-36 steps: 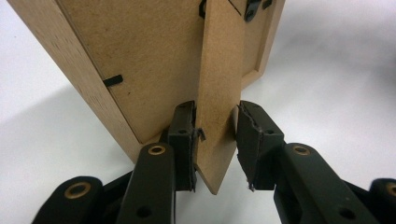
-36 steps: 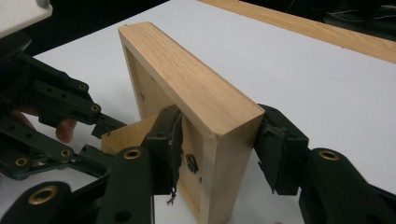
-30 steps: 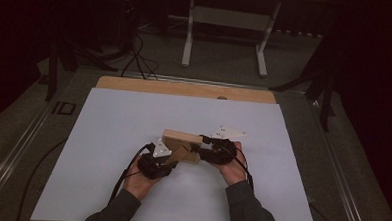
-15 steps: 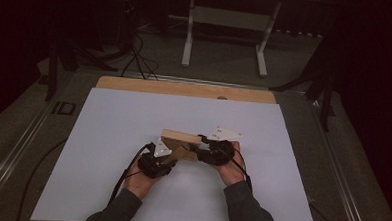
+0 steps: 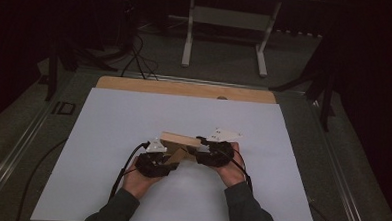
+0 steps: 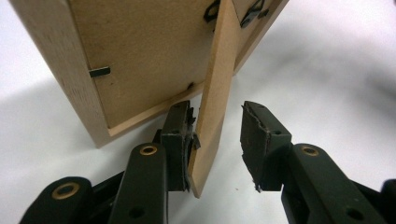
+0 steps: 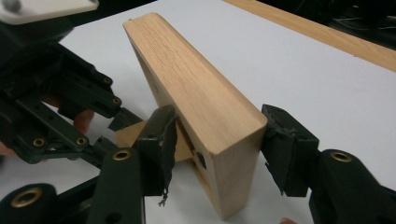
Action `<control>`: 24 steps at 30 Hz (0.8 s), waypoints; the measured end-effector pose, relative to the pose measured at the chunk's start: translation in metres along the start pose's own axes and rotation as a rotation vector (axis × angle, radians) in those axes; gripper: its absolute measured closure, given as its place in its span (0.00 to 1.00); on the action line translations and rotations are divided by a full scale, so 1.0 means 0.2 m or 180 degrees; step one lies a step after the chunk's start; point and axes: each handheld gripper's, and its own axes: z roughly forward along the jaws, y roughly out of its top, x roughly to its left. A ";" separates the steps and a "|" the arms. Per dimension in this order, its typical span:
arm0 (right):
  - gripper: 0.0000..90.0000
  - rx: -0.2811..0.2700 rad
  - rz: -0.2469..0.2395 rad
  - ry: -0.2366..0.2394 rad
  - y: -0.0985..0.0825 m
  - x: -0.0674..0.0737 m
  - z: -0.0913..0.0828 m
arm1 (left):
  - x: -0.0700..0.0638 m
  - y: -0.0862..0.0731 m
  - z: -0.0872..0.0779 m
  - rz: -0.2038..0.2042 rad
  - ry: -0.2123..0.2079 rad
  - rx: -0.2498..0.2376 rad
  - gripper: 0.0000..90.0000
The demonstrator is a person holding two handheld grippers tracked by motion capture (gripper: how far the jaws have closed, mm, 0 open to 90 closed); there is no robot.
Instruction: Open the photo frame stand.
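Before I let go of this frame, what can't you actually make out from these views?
- Front of the light wooden picture frame: it faces away in the high view and the left gripper view; its own wooden edge hides it in the right gripper view.
- Whether the thin fold-out back stand bears on the white table sheet: the left tongs cover its foot.
- Frame top: cut off by the left gripper view's upper edge.
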 end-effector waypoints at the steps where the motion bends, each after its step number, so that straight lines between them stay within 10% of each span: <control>1: 0.51 0.0003 -0.0003 0.0019 0.00 0.00 0.00 | 0.00 0.00 0.00 -0.0017 -0.0028 -0.0003 0.69; 24: 0.45 0.0139 -0.0043 0.0244 -0.01 0.04 0.00 | -0.01 -0.05 -0.05 -0.0121 -0.0144 0.0020 0.66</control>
